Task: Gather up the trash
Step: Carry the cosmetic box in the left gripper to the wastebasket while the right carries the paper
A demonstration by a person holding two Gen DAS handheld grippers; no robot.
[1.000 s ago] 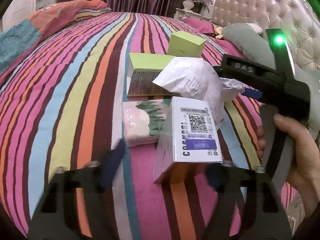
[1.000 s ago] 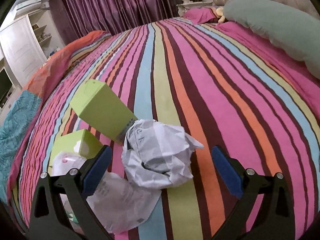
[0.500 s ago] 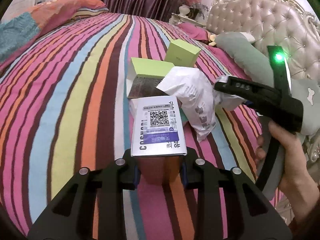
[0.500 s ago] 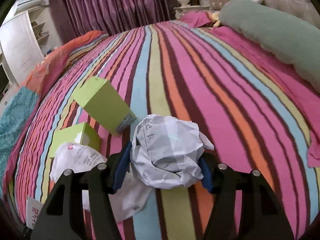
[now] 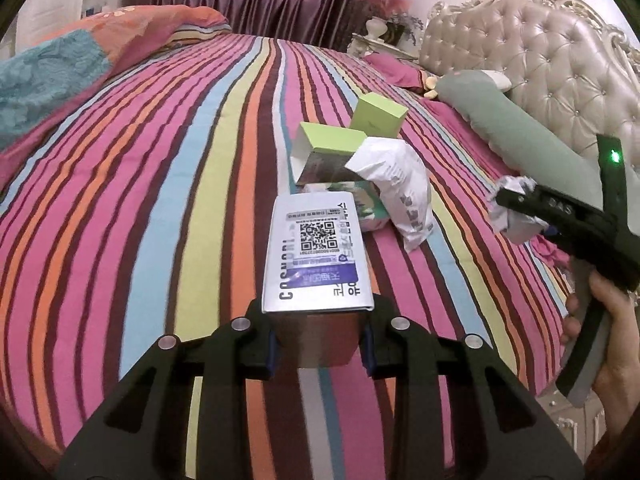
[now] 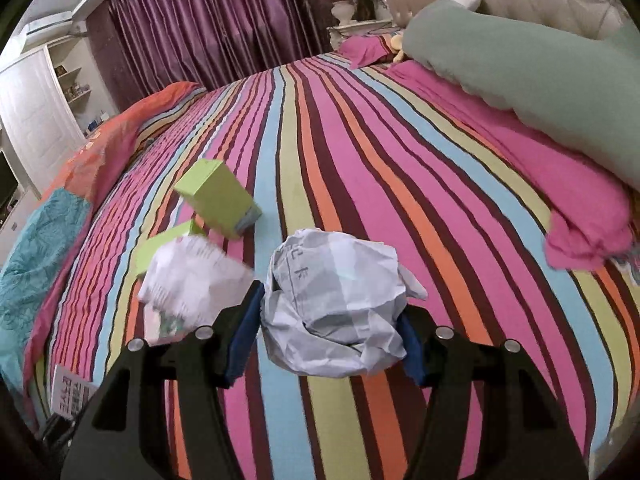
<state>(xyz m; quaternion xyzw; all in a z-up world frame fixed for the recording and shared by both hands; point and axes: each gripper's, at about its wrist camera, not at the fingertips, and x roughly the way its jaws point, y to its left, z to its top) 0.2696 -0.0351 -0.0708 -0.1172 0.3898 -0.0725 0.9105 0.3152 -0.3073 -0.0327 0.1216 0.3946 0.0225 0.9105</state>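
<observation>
My left gripper [image 5: 318,350] is shut on a white box with a QR code [image 5: 316,252] and holds it above the striped bed. My right gripper [image 6: 326,344] is shut on a crumpled ball of grey-white paper [image 6: 336,304], lifted off the bed; it also shows at the right of the left wrist view [image 5: 516,216]. Left on the bed are two green boxes [image 5: 378,116] [image 5: 328,152], a white plastic mailer bag [image 5: 400,184] and a floral tissue pack [image 5: 370,210]. In the right wrist view the far green box [image 6: 218,198] and the bag [image 6: 192,276] lie left of my gripper.
A striped bedspread [image 5: 160,200] covers the bed. A green bolster pillow [image 6: 540,72] and tufted headboard [image 5: 540,60] lie at the right. A folded orange and teal quilt [image 5: 60,72] lies at the left. Purple curtains [image 6: 208,28] hang behind.
Both grippers went from open to shut: the left on the white box, the right on the paper ball. Both have since lifted and pulled back from the pile.
</observation>
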